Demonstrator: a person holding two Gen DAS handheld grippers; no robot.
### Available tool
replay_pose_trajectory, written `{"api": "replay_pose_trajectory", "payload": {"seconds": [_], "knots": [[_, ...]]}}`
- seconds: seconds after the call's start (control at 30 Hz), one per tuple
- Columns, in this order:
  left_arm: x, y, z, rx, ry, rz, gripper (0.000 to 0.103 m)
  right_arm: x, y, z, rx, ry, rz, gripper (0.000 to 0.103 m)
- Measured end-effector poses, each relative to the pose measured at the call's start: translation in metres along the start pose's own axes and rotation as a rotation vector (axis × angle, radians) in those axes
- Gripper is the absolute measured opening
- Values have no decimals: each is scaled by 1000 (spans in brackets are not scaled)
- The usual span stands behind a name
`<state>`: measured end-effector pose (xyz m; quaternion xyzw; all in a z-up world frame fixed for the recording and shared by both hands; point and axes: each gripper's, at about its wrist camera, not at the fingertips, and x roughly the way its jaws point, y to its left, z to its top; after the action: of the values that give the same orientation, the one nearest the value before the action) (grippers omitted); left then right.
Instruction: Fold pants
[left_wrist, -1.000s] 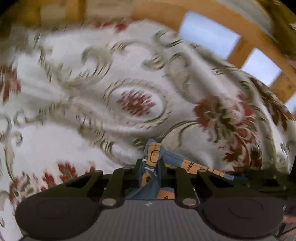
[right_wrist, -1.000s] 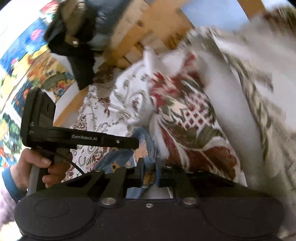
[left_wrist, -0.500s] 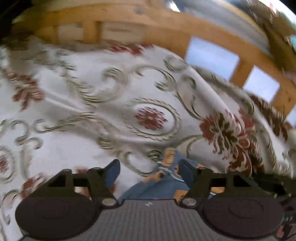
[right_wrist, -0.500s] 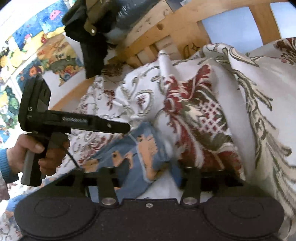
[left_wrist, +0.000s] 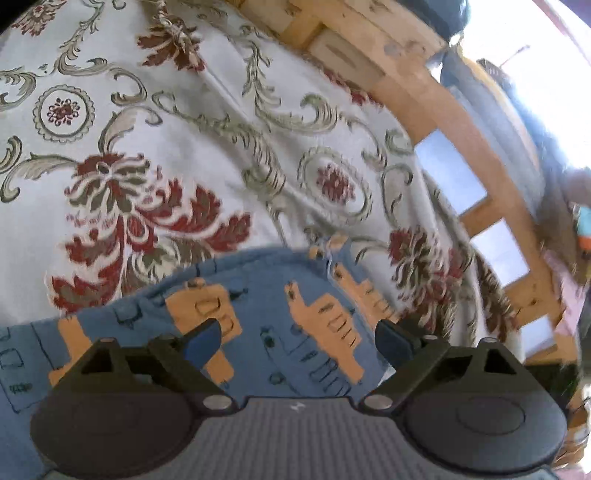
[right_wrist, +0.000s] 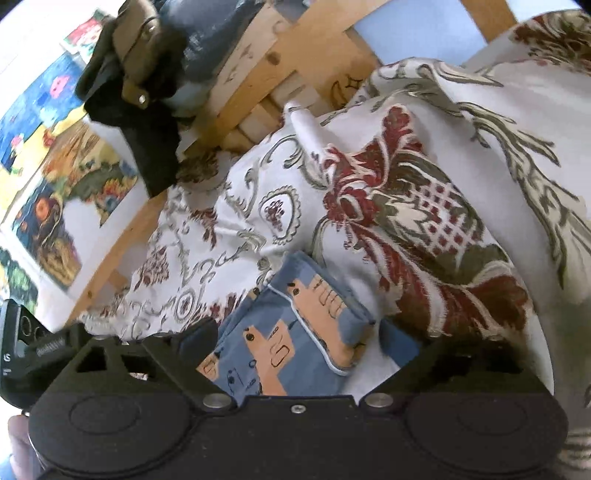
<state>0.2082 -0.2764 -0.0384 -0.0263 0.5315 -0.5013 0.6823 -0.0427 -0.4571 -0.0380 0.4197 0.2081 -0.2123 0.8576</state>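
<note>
Between the left gripper's (left_wrist: 297, 338) fingers: nothing held, jaws spread wide, blue pads hanging over the pants (left_wrist: 258, 325). The cloth fills the gap and runs off to the lower left of this view; its far hem lies just ahead of the tips, with the bedspread (left_wrist: 184, 147) beyond. Whether the pads touch the fabric, cannot tell

Right gripper (right_wrist: 297, 341): likewise wide open, empty. The pants (right_wrist: 295, 332) lie directly between and just ahead of its fingers, a folded edge with pale piping showing, the corner pointing up and away. A pillow (right_wrist: 406, 240) sits just beside that edge on the right; the bed frame (right_wrist: 258, 74) stands well behind

Key relation: the pants lie flat on the bedspread with the long axis running roughly crosswise between the two grippers, left gripper over the broad flat stretch, right gripper at the doubled end. Both sit about equally close. Judgement: one fold looks laid down and let go; the next fold likely needs a fresh grasp on an end, and the right gripper is nearer a clean edge. Risk: pinching bedspread along with cloth
</note>
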Motion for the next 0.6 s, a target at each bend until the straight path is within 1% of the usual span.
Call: {"api": "replay_pose_trajectory", "payload": {"seconds": [0.03, 0.1, 0.13, 0.17, 0.2, 0.3, 0.37, 0.43, 0.53, 0.6], "knots": [[-1, 0, 5, -6, -9, -8, 96, -1, -1, -1, 0, -8, -13, 80], [1, -2, 16, -3, -19, -15, 97, -2, -6, -4, -20, -14, -31, 56], [3, -4, 21, 3, -18, -17, 96, -1, -8, -4, -39, -10, -41, 49], [7, -5, 25, 7, -11, -20, 96, -1, -11, -4, -57, -8, -51, 38], [12, -7, 29, 8, -2, -25, 96, -1, -13, -4, -65, -5, -54, 30], [27, -12, 33, -6, 27, -53, 97, 0, -14, -3, -97, 0, -53, 16], [35, -16, 33, -17, 43, -83, 97, -2, -7, -6, -161, -9, -55, 14], [41, -20, 34, -26, 59, -108, 97, -4, 4, -10, -259, -25, -63, 13], [46, -25, 38, -35, 82, -122, 97, -9, 23, -19, -424, -49, -71, 13], [46, -29, 42, -24, 93, -118, 96, -13, 37, -28, -544, -72, -66, 13]]}}
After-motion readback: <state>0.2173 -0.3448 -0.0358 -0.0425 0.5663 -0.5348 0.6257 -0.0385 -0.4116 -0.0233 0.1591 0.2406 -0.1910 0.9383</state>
